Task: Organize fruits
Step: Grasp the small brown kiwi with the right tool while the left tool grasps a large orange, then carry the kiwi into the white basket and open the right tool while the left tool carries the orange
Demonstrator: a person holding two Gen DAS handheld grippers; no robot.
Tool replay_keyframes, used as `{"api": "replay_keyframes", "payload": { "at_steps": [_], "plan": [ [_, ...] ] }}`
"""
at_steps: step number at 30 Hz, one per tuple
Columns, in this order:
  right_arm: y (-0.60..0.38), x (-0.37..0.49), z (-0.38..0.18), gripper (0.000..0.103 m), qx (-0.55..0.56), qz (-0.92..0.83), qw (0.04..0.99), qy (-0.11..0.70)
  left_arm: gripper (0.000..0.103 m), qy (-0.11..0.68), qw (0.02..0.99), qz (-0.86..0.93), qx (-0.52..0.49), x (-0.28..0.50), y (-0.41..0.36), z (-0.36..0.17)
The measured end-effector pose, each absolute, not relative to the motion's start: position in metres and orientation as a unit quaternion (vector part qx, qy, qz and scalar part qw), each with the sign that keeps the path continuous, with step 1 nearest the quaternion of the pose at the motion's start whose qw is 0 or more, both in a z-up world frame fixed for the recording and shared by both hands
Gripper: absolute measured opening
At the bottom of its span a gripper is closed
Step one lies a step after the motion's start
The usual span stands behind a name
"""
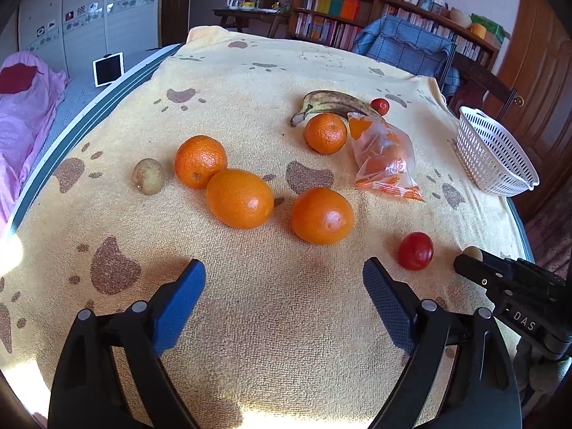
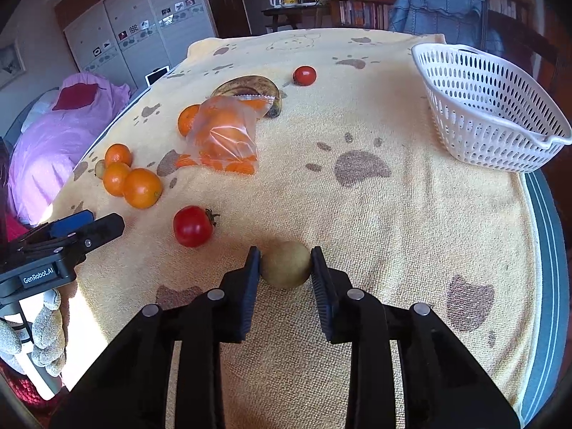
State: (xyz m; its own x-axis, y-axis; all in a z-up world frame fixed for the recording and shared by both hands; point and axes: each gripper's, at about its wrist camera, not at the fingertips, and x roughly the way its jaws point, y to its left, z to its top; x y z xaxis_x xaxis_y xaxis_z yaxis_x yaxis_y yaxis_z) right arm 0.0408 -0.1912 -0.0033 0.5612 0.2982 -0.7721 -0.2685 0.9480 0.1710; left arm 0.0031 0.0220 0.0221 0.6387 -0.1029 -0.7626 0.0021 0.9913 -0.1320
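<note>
While my right gripper (image 2: 285,268) clamps the small brownish fruit (image 2: 285,265) on the towel (image 2: 393,232), my left gripper (image 1: 284,282) hangs open, empty, near the oranges (image 1: 239,198).

"GenRobot.AI", white on black, stands on the left gripper (image 2: 77,227) body, left of the claw; "DAS", perhaps partial, on the right gripper (image 1: 468,262) body.

Fruit count on the paw-print towel (image 1: 250,304)

There were 4 loose oranges (image 1: 239,198), 2 tomatoes (image 2: 193,226), 2 small greenish-brown fruits (image 2: 286,264), 1 banana (image 1: 332,102), 1 plastic bag of orange pieces (image 1: 384,155) and 1 white basket (image 2: 489,107).
</note>
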Motion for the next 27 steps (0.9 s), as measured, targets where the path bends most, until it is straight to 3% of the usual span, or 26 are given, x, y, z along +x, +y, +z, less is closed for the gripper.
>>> {"api": "replay_keyframes", "payload": {
  "at_steps": [4, 14, 16, 19, 27],
  "plan": [
    [-0.193, 0.039, -0.004, 0.03, 0.024, 0.165, 0.885, 0.435, 0.075, 0.423, 0.905, -0.028, -0.041, 0.014, 0.009, 0.026],
    [-0.198, 0.038, -0.005, 0.03, 0.038, 0.177, 0.883, 0.432, 0.06, 0.422, 0.906, -0.021, 0.022, 0.042, -0.017, 0.024],
    [-0.199, 0.038, -0.005, 0.03, 0.041, 0.179, 0.883, 0.432, 0.05, 0.433, 0.901, -0.016, 0.025, 0.045, -0.018, 0.017],
    [-0.2, 0.038, -0.005, 0.03, 0.046, 0.183, 0.882, 0.431, 0.043, 0.434, 0.901, -0.016, 0.014, 0.045, -0.013, 0.014],
    [-0.202, 0.036, -0.003, 0.03, 0.055, 0.189, 0.883, 0.426, 0.043, 0.415, 0.91, -0.009, -0.012, 0.031, -0.006, 0.025]
  ]
}}
